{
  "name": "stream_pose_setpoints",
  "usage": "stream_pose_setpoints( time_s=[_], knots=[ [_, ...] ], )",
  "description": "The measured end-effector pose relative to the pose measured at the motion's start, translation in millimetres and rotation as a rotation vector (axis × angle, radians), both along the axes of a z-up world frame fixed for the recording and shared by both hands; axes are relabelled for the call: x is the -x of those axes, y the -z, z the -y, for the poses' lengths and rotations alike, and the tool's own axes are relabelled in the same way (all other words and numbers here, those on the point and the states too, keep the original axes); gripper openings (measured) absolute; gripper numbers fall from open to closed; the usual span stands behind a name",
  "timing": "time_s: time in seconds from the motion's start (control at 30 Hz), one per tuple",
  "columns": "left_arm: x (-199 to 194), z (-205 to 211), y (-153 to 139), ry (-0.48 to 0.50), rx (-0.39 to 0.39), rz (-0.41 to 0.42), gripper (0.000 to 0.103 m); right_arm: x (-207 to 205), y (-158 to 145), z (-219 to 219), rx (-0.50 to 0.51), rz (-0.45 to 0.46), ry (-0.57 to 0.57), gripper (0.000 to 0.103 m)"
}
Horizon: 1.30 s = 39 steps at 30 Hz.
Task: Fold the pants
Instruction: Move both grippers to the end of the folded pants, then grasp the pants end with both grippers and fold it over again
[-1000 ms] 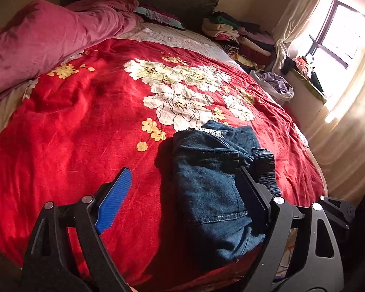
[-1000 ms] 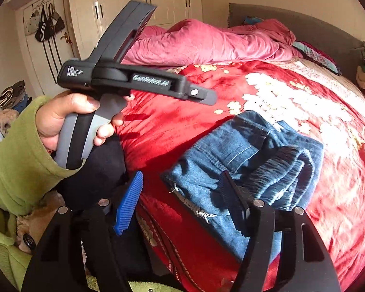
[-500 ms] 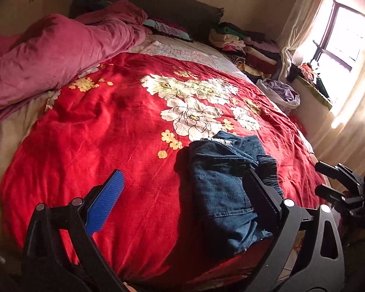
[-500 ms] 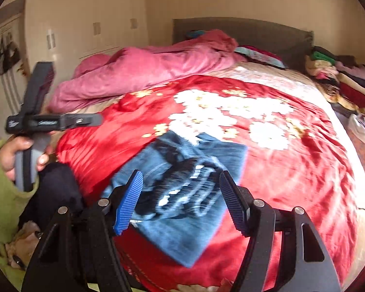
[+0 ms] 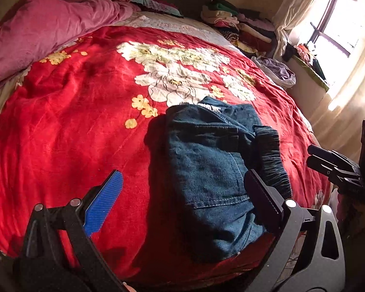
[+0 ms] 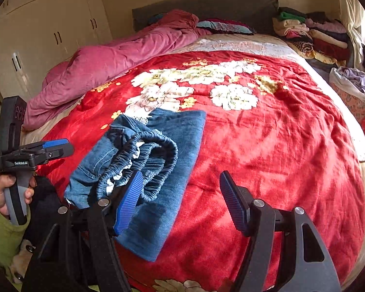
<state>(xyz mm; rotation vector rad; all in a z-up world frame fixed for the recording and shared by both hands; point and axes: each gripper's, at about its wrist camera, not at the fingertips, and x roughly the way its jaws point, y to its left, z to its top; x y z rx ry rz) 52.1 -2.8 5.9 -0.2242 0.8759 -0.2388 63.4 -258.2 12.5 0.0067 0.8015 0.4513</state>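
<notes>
Folded pants (image 6: 158, 170) on bed (image 6: 267, 146), long axis toward headboard, elastic waistband nearest. Left gripper (image 5: 182, 202) and right gripper (image 6: 182, 202) both wide, holding nothing.

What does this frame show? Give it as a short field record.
garment: blue jeans, bunched, elastic waistband on top
surface: red floral blanket on bed
left gripper: open, above the jeans, holding nothing
right gripper: open, holding nothing
background: pink duvet, stacked clothes
</notes>
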Motion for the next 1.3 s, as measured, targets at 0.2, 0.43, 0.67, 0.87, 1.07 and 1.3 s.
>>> stream_pose_setpoints(
  time_s=[0.2,0.43,0.67,0.87,1.07,1.3],
  knots=[
    [-13,12,26,0.033,0.012,-0.067,0.093,-15,20,1,-0.064,-0.083,0.005,0.065],
    [-22,15,35,0.037,0.004,-0.067,0.093,-34,34,0,-0.119,-0.156,0.014,0.065],
    [-29,22,38,0.047,-0.012,-0.062,0.093,-53,50,-8,-0.129,-0.214,0.006,0.06],
    [-34,28,39,0.064,-0.03,-0.054,0.089,-59,52,-13,-0.154,-0.217,-0.017,0.059],
    [-36,34,39,0.078,-0.038,-0.05,0.081,-64,57,-17,-0.212,-0.231,-0.046,0.058],
    [-36,42,37,0.093,-0.023,-0.048,0.059,-61,61,-23,-0.239,-0.217,-0.106,0.04]
  ],
)
